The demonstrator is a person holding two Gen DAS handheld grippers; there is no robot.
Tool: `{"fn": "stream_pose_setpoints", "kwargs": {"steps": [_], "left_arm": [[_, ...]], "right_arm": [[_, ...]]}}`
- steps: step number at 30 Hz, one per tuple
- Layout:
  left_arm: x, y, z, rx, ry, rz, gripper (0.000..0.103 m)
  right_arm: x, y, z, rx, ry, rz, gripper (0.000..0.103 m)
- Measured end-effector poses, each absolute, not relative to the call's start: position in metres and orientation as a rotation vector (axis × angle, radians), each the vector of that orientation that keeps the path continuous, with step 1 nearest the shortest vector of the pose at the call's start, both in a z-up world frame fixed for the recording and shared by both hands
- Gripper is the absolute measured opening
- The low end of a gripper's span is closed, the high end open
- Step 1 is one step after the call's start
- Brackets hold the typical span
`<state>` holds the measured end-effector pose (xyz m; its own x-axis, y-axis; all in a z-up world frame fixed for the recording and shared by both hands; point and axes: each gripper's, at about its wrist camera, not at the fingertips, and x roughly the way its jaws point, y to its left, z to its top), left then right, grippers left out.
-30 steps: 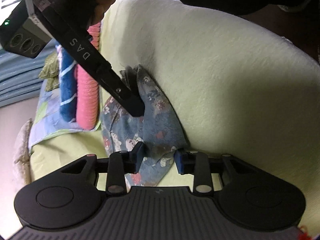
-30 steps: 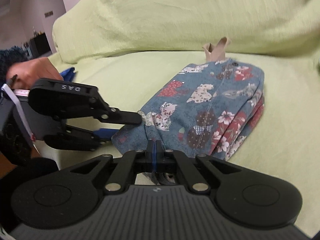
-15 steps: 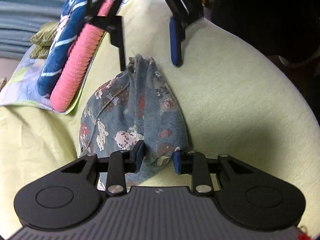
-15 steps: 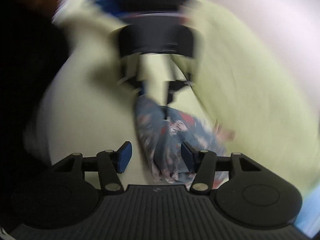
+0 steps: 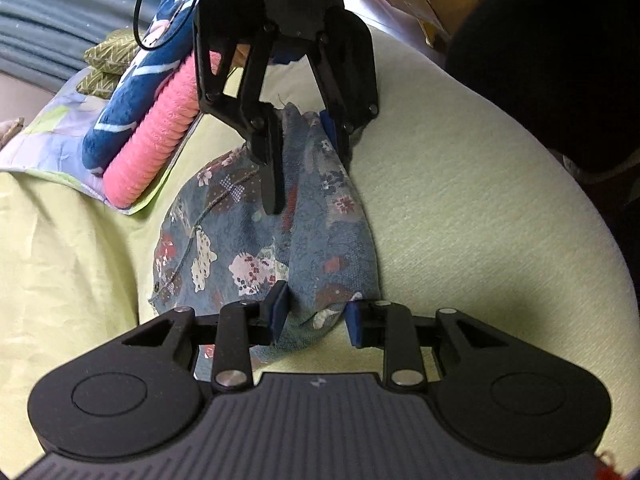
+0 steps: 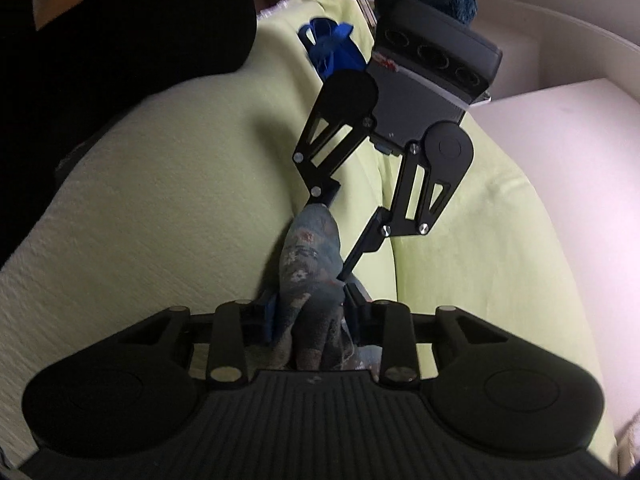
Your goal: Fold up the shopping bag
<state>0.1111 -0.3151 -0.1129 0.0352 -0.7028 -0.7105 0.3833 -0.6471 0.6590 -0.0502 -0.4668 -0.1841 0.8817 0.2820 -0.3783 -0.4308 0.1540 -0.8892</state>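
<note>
The bag, a blue cloth one printed with flowers and small animals, lies bunched into a long roll on a pale green sofa, stretched between the two grippers. The left gripper has the near end of the roll between its blue pads, jaws narrowed around the cloth; the left pad presses into the fabric, while the right pad sits just at its edge, so the hold looks light. The right gripper comes down from above at the far end, its jaws set astride the gathered tip of the bag. In the right wrist view the same gripper has a thick wad of cloth filling the gap between its pads on both sides; its jaws have just been closing, and they now pinch the bag there. Facing it in that view is the left gripper, reaching down onto the far end of the roll. Beside the bag, against the sofa back, lie a pink ribbed roll and a dark blue cloth with white marks, on a pale patterned sheet.
</note>
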Motion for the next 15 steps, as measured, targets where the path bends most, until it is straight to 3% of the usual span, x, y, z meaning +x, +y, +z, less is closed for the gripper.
{"fn": "stream_pose_setpoints", "kwargs": {"steps": [4,8,15], "left_arm": [[0.117,-0.323,-0.104,1.448,-0.203,-1.751,0.033],[0.126,-0.329,-0.092,1.324,-0.018,-1.768,0.033],[0.13,-0.319,-0.076,1.143,0.209,-1.822,0.033]], "right_arm": [[-0.036,-0.469,-0.165,-1.149,0.264,0.573,0.026],[-0.007,-0.479,-0.128,-0.675,0.523,0.536,0.026],[0.015,-0.515,-0.1,-0.033,0.757,0.518,0.026]]}}
